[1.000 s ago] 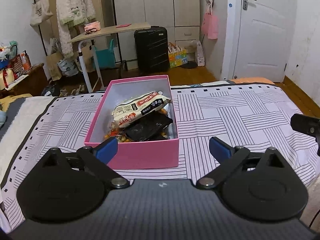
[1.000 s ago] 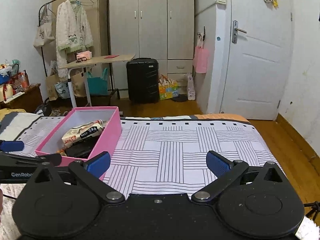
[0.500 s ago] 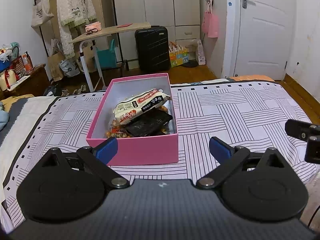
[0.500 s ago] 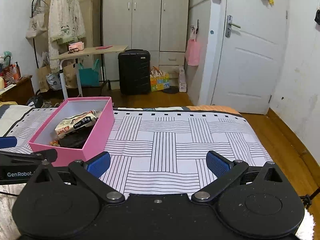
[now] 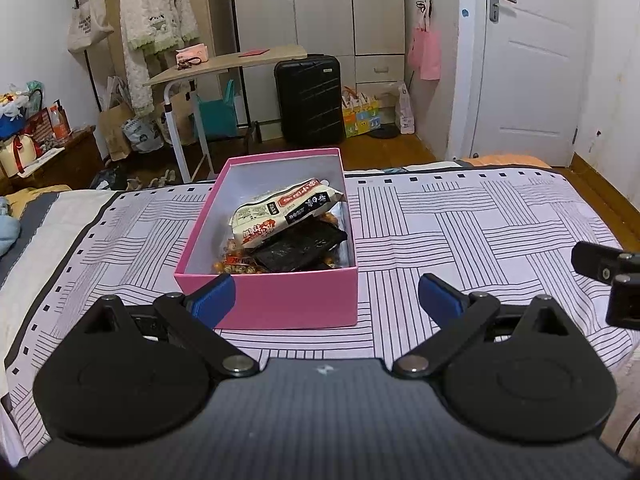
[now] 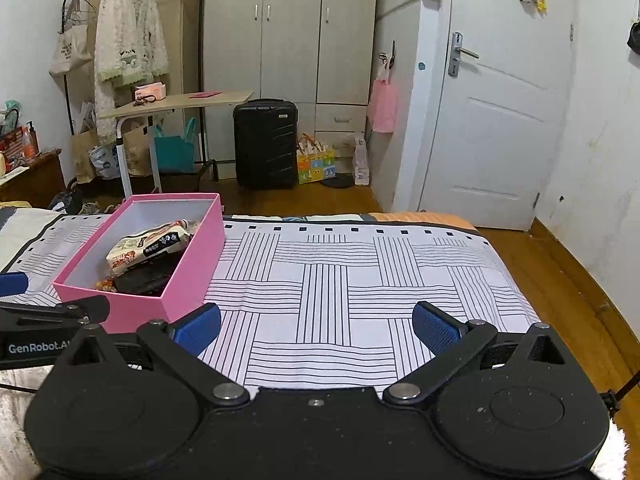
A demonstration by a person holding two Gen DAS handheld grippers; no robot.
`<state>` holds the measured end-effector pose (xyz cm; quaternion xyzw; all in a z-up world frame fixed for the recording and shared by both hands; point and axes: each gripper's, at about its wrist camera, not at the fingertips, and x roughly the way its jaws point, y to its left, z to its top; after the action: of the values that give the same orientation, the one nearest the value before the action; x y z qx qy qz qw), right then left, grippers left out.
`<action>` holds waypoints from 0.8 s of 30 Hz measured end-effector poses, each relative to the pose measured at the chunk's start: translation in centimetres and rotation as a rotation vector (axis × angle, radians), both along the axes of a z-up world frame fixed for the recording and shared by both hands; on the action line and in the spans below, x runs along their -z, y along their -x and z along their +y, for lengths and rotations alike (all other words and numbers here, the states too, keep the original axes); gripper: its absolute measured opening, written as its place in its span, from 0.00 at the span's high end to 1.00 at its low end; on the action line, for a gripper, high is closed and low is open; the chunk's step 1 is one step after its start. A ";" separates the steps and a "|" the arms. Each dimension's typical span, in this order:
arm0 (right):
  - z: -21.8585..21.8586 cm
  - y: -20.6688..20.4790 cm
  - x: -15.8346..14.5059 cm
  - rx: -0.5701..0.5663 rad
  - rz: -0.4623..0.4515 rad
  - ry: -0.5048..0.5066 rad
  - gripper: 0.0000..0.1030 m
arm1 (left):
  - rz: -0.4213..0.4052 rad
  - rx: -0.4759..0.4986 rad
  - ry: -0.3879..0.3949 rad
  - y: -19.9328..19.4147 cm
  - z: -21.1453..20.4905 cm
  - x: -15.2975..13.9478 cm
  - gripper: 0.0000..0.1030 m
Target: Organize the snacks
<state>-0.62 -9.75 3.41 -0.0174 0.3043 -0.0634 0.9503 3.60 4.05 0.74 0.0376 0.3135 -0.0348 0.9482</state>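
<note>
A pink box [image 5: 276, 300] [image 6: 188, 272] sits on the striped bed cover [image 5: 460, 232]. Inside it lie a white snack bag [image 5: 280, 212] [image 6: 148, 246], a black packet [image 5: 300, 248] under it, and orange-wrapped snacks [image 5: 236, 262] at the near end. My left gripper [image 5: 326, 300] is open and empty, just short of the box's near wall. Also open and empty, my right gripper [image 6: 316, 328] hovers over the bare cover to the right of the box. The left gripper's arm [image 6: 52, 332] shows at the left edge of the right wrist view.
Beyond the bed's far edge are a black suitcase [image 5: 310, 100], a side table [image 5: 224, 68], a clothes rack with a white cardigan [image 5: 154, 20], wardrobes and a white door [image 5: 532, 64]. Wooden floor [image 6: 568, 300] runs along the bed's right side.
Both views have pulled back and risen a little, so the box sits lower and farther from the grippers. The box's contents have not moved. Both grippers stay open.
</note>
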 end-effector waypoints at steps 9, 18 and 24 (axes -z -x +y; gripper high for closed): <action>0.3 -0.3 0.4 -0.009 0.013 0.001 0.00 | 0.003 -0.028 -0.021 -0.2 -0.1 0.1 0.04; 0.1 -0.4 0.4 0.005 0.013 0.002 0.00 | 0.009 -0.018 0.003 0.0 0.1 0.1 0.04; -0.1 -0.5 0.5 0.021 0.014 -0.003 0.00 | -0.004 -0.032 0.010 0.1 0.4 -0.1 0.04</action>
<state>-0.14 -9.85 2.90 -0.0132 0.3111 -0.0730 0.9475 3.48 4.41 0.82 0.0279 0.3122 -0.0212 0.9494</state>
